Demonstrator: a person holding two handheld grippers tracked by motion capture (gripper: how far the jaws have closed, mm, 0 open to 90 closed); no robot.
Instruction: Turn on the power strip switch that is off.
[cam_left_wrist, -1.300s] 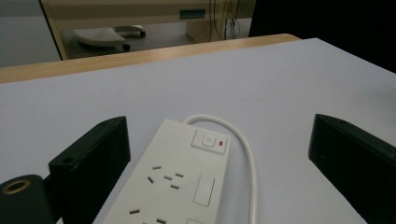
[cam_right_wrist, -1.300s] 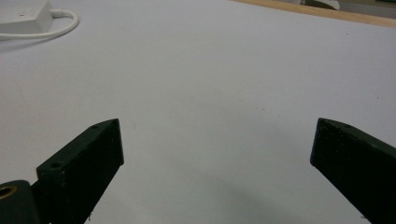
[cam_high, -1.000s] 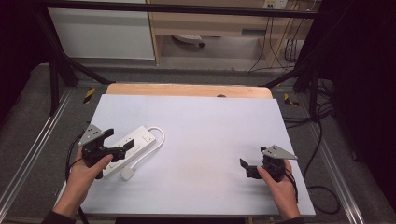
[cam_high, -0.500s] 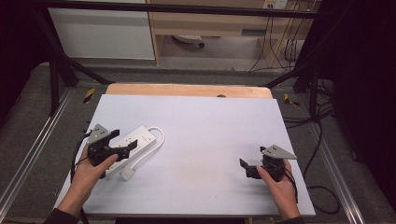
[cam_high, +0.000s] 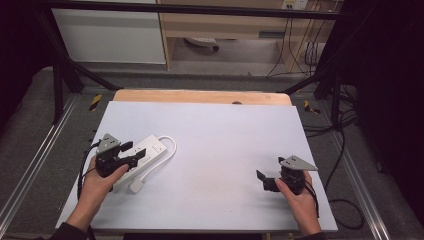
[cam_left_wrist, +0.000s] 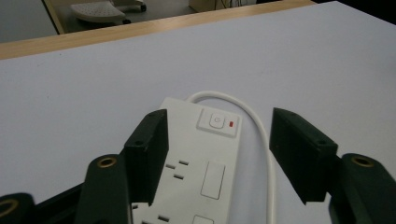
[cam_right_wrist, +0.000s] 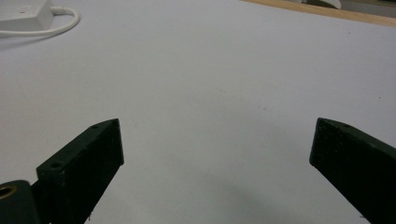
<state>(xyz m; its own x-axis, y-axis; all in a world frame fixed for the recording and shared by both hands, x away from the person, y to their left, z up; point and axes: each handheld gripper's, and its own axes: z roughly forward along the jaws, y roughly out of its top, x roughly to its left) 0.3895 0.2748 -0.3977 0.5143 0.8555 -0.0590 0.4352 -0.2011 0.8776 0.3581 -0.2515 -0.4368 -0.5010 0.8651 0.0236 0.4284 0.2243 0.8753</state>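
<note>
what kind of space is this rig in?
Likely a lab or workshop data-collection station: a white-topped table inside a black metal frame, loose cables behind, and a power strip by hand-held tongs.

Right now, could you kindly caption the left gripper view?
Open left gripper straddling a white plastic power strip on the pale table.

The high view looks down on the whole table; both gripper views skim it closely, sharing its white top.

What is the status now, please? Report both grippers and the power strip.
Left gripper open, jaws astride the power strip, not clamped. Right gripper open over bare table. Nothing in the way.
</note>
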